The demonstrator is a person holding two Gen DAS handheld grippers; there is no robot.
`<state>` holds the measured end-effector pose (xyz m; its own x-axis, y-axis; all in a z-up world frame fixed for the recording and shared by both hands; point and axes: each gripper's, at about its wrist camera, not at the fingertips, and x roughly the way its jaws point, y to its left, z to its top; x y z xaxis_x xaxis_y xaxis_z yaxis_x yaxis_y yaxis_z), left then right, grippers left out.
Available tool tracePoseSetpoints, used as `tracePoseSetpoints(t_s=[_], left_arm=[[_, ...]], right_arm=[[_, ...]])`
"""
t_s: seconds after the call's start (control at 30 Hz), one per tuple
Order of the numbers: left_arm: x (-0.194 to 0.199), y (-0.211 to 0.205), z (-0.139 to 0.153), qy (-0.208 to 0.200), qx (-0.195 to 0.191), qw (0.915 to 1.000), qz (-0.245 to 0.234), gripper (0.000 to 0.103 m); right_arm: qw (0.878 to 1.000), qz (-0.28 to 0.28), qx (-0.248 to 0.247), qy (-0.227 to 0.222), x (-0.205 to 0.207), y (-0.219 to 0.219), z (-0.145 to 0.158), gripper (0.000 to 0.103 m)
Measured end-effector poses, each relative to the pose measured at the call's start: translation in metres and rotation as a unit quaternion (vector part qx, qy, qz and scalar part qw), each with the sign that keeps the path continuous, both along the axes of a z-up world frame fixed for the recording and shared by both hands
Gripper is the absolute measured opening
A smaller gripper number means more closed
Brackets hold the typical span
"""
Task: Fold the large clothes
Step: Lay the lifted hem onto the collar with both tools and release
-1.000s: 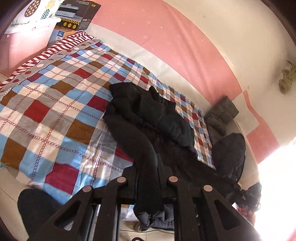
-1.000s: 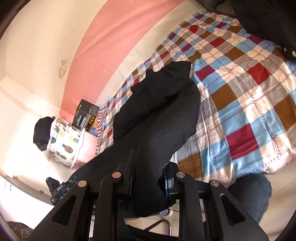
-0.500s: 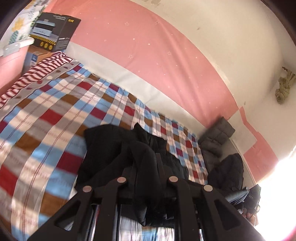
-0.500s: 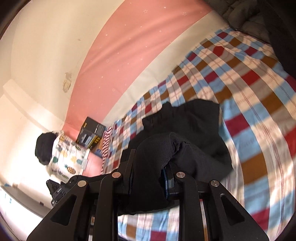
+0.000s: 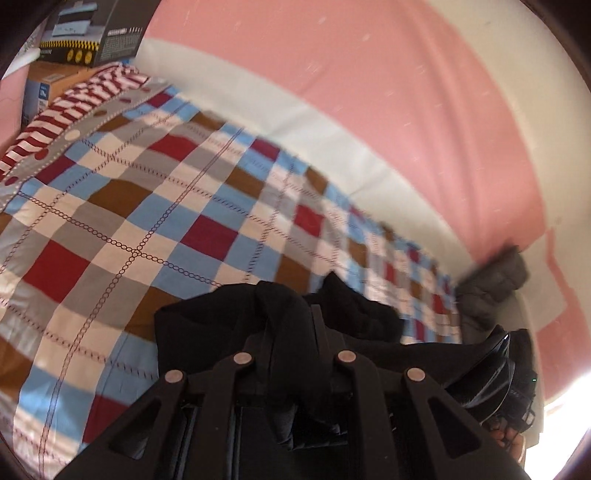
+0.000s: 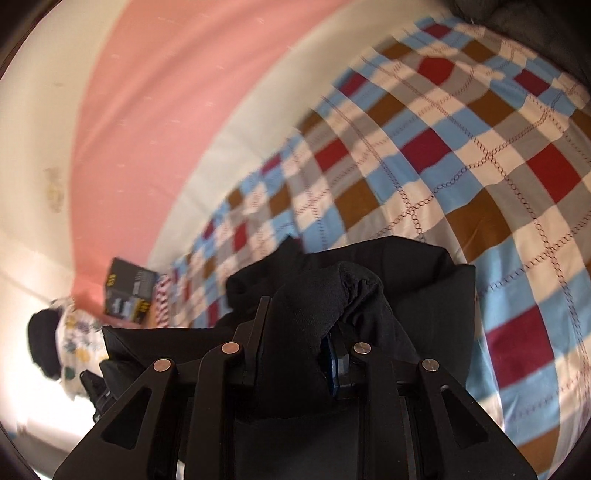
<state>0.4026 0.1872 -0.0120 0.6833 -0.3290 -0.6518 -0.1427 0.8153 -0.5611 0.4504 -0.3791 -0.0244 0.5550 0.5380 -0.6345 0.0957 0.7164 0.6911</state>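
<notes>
A large black garment (image 5: 207, 325) lies bunched on the checkered bed cover (image 5: 147, 221). My left gripper (image 5: 291, 332) is shut on a fold of it, the cloth draped over the fingers. In the right wrist view the same black garment (image 6: 424, 295) sits on the bed cover (image 6: 480, 184), and my right gripper (image 6: 299, 321) is shut on another thick fold of it. Both grippers hold the cloth low over the near part of the bed. The fingertips are hidden by cloth.
A pink and white wall (image 5: 369, 92) runs behind the bed. A black box (image 5: 92, 33) stands at the bed's head beside a striped pillow (image 5: 74, 103). A grey padded garment (image 5: 495, 280) lies at the far end. The black box also shows in the right wrist view (image 6: 129, 291).
Both grippers have carried the held black cloth forward over the bed and lowered it, so the garment now lies doubled and bunched close in front of them.
</notes>
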Motion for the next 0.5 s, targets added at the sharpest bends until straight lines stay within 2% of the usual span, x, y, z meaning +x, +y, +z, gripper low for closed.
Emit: tracePoseSetpoints(t_s=[0.13,0.3,0.43,0.5], left_arm=[[0.041,-0.001,-0.04,0.039,0.015,0.9991,0.001,0.015],[0.069,-0.011,-0.074,0.063,0.031,0.9975,0.001,0.016],[0.076,-0.012,-0.084,0.079,0.027,0.9965,0.001,0.02],[0.075,-0.009,-0.08,0.082,0.011,0.9965,-0.005,0.023]], right_arm=[[0.999,-0.011,-0.007,0.039,0.036,-0.002,-0.036,0.026],[0.998,-0.012,-0.001,0.068,0.059,0.0,-0.071,0.032],[0.997,-0.01,0.011,0.073,0.065,0.0,-0.079,0.038],[0.998,-0.006,0.017,0.064,0.061,-0.001,-0.073,0.049]])
